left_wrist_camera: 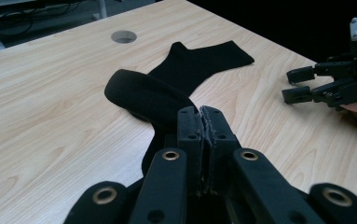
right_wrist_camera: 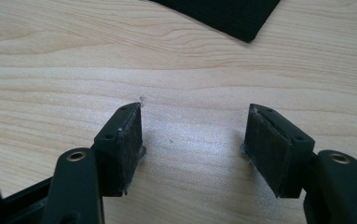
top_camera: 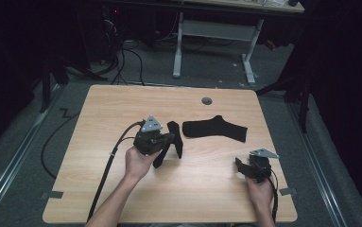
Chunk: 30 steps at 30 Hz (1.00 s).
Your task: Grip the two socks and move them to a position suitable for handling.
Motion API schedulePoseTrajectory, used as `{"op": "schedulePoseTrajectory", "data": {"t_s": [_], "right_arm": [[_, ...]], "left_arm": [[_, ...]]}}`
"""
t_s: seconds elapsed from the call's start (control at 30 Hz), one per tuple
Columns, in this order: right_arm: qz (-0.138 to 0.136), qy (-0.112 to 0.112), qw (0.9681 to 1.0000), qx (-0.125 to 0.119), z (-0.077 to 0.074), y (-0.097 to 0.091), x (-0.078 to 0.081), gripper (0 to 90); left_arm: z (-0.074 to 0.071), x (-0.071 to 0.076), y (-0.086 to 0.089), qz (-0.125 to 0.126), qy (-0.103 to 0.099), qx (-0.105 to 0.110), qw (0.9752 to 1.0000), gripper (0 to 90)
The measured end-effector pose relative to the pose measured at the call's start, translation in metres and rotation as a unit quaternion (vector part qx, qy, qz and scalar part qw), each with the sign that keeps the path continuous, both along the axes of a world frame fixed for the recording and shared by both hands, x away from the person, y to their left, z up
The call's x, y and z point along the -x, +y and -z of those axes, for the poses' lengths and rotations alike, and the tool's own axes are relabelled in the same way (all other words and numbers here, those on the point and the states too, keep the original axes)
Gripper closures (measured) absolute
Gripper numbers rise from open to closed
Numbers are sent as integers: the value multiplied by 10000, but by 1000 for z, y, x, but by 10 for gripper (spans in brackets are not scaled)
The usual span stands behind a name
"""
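While your forearms enter from the bottom of the high view, the wooden table takes up the centre of the frame, with a round grommet hole near its upper edge. One black sock lies flat just right of centre. A second black sock sits at centre, partly lifted and folded, with one end caught in your left gripper. Its jaws are pressed together on that fabric, and in the left gripper view the sock loops up just beyond the tips. Your right gripper rests at the lower right of the table, jaws spread wide over bare wood, pinching nothing, with the flat sock's corner at the top of its view.
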State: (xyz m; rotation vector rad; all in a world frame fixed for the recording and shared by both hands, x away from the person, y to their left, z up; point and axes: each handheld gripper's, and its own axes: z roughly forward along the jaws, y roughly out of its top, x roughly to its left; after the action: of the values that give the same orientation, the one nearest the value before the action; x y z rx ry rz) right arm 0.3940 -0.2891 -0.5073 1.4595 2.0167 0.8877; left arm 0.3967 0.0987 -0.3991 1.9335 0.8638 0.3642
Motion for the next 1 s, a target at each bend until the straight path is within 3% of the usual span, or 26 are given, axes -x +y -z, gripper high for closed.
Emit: {"op": "schedulePoseTrajectory", "data": {"t_s": [0.43,0.57,1.0], "right_arm": [[1,1,10000,-1,0,0,0,372],[1,1,10000,-1,0,0,0,372],[0,-1,10000,1,0,0,0,372]], "left_arm": [[7,0,-18,195,-35,6,9998,870],[13,0,-20,173,-59,9,9998,869],[41,-3,-24,142,136,-206,9996,865]]}}
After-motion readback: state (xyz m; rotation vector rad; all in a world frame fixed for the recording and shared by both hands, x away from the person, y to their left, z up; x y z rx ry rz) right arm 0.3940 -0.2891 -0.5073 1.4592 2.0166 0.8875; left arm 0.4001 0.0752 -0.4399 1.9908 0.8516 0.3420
